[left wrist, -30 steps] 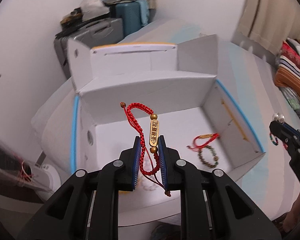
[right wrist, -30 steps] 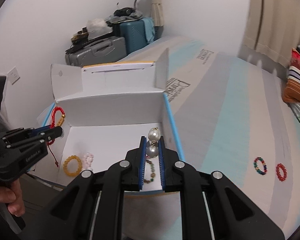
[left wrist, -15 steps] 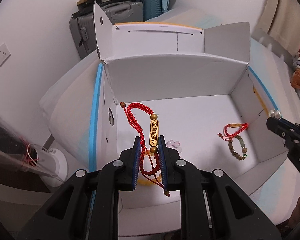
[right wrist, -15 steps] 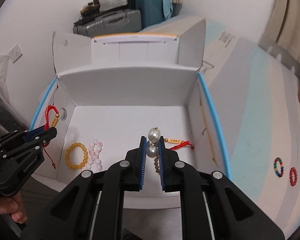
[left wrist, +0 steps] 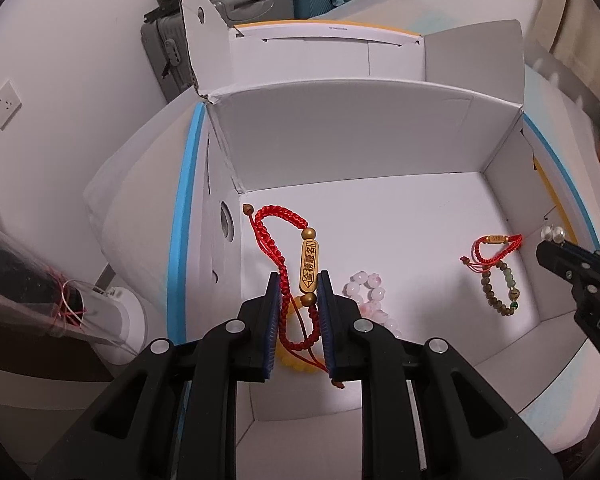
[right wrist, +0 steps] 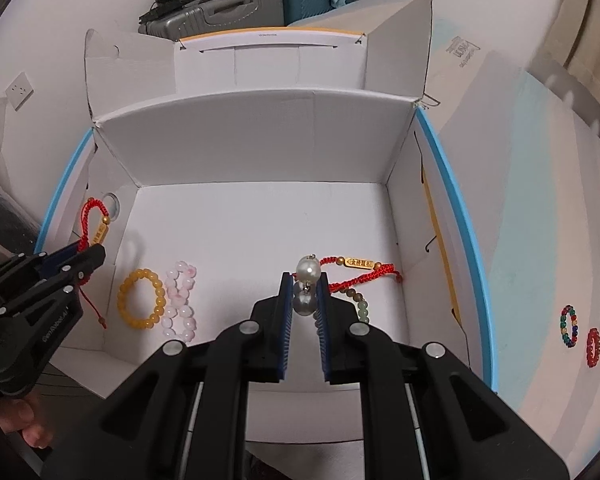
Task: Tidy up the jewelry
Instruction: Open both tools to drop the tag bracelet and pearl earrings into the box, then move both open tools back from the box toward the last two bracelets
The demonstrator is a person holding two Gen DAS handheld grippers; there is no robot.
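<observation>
An open white cardboard box [left wrist: 380,132] [right wrist: 260,136] lies on the bed. My left gripper [left wrist: 299,280] is shut on a red cord bracelet with a gold tag [left wrist: 309,264], held over the box's left side. My right gripper [right wrist: 303,280] is shut on a pearl piece [right wrist: 307,270] above the box's right part. On the box floor lie a yellow bead bracelet [right wrist: 141,300], a pink bead bracelet [right wrist: 180,300], another red cord bracelet [right wrist: 360,266] and a green-brown bead bracelet [left wrist: 500,284]. Each gripper shows in the other's view: the left gripper [right wrist: 94,254], the right gripper [left wrist: 546,250].
Two small bead rings, a multicoloured ring [right wrist: 568,325] and a red ring [right wrist: 593,346], lie on the bed sheet right of the box. Suitcases [right wrist: 220,4] stand against the far wall. A plastic bag [left wrist: 28,300] sits left of the bed. The box flaps stand upright at the back.
Both grippers have come down and nearer over the box, which now fills more of each view. Each still holds its piece of jewelry.
</observation>
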